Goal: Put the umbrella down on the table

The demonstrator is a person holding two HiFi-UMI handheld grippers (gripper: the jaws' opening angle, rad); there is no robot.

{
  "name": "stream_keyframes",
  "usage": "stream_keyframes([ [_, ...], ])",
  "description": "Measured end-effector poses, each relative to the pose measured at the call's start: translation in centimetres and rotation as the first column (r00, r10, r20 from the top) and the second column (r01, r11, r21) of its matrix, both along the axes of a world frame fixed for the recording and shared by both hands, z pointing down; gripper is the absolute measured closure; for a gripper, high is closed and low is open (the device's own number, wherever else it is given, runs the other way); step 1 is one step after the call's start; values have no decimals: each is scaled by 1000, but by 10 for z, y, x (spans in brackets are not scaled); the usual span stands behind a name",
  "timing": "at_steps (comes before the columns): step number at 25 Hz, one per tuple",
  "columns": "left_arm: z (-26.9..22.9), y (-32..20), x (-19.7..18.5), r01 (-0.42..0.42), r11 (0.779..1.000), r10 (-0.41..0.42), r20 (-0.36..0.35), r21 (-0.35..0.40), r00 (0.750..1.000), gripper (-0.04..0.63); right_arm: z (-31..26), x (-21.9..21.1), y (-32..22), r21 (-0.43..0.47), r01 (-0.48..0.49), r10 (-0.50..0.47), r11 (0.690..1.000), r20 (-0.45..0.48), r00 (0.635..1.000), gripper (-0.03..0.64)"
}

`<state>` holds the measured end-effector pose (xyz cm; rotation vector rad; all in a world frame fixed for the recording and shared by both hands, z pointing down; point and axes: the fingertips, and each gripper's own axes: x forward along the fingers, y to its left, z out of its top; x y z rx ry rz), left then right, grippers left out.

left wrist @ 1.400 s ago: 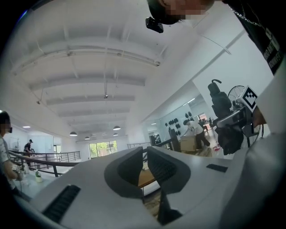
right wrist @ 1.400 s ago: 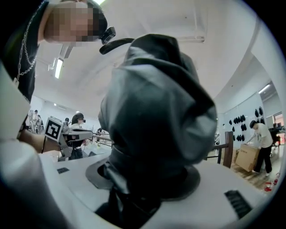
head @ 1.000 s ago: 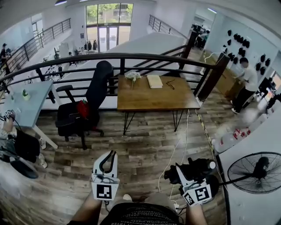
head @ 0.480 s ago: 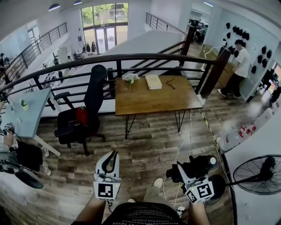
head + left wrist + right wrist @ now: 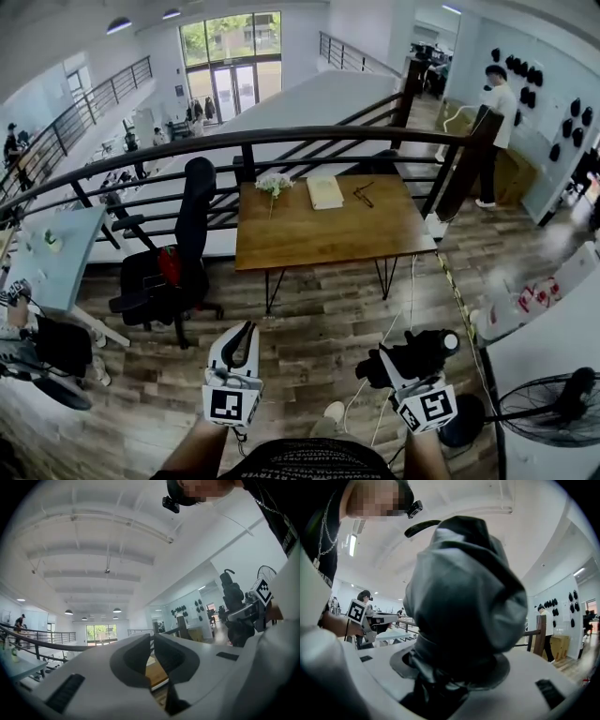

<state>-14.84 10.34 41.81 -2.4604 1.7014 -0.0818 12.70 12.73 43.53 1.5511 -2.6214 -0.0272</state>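
Note:
The folded black umbrella (image 5: 415, 355) lies crosswise in my right gripper (image 5: 396, 367), low in the head view, with the jaws shut on it. In the right gripper view the umbrella (image 5: 464, 602) fills the middle and hides the right gripper's (image 5: 450, 670) jaws. My left gripper (image 5: 246, 330) is beside it at the lower left, jaws together and holding nothing. In the left gripper view, the left gripper's (image 5: 152, 651) jaws leave only a thin slit. The wooden table (image 5: 328, 234) stands ahead across the plank floor, apart from both grippers.
On the table are a small bunch of flowers (image 5: 274, 184), a pale book (image 5: 325, 192) and a small dark object (image 5: 364, 194). A black office chair (image 5: 173, 267) stands left of it, a dark railing (image 5: 309, 137) behind. A floor fan (image 5: 553, 409) and cables (image 5: 398, 323) are at the right.
The wooden table has drawn nearer as both grippers are carried toward it. The umbrella stays in the right gripper. The person at the back right has walked further away.

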Motion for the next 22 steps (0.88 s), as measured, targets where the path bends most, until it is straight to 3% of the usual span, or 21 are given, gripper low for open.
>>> stream_keyframes([
  [12,-27,-80,76,24,999,-24,7,27,1000,548,-10,65,-74,0,73,-73,997,-4,997,360],
  [22,-8,-97,77,97,995,-97,-1,-21,995,548,-4,81,-119,-22,118,-118,993,6,993,360],
])
